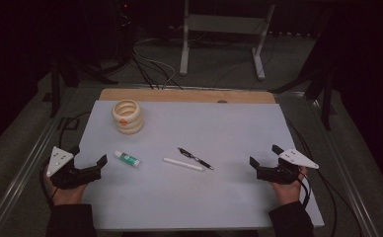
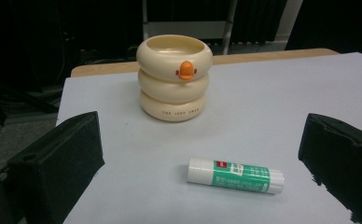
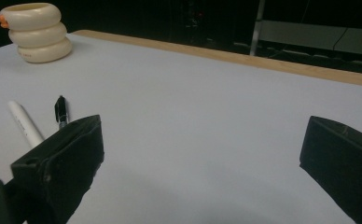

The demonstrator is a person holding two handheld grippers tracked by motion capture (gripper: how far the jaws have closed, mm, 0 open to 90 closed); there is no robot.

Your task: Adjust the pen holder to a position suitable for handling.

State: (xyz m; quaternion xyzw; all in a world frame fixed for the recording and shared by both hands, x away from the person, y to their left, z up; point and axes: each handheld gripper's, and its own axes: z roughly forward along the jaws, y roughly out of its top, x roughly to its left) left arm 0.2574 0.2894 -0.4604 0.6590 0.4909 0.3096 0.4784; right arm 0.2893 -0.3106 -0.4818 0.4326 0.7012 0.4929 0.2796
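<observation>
the bench (image 1: 239,197) carries a pale sheet with a wooden strip along its far edge. the left gripper (image 1: 88,159) sits at the near left edge of the sheet, held in a hand (image 1: 66,193), its fingers (image 2: 60,163) spread wide with nothing between them. in the left gripper view, the glue stick (image 2: 235,175), white with a green label, lies on its side just ahead of the fingers, nearer the right one and touching neither. beyond it stands a cream ringed cup (image 2: 174,77) with an orange beak on its front, upright near the far left of the sheet. the right gripper (image 1: 263,158) rests at the near right edge in the other hand (image 1: 286,190), its fingers (image 3: 62,163) also wide and empty. a white pen (image 1: 183,164) and a black pen (image 1: 195,158) lie side by side near the middle of the sheet, well apart from the right gripper; in the right gripper view both lie past the left finger. metal stand legs (image 1: 224,34) and cables (image 1: 152,69) lie on the floor behind.
</observation>
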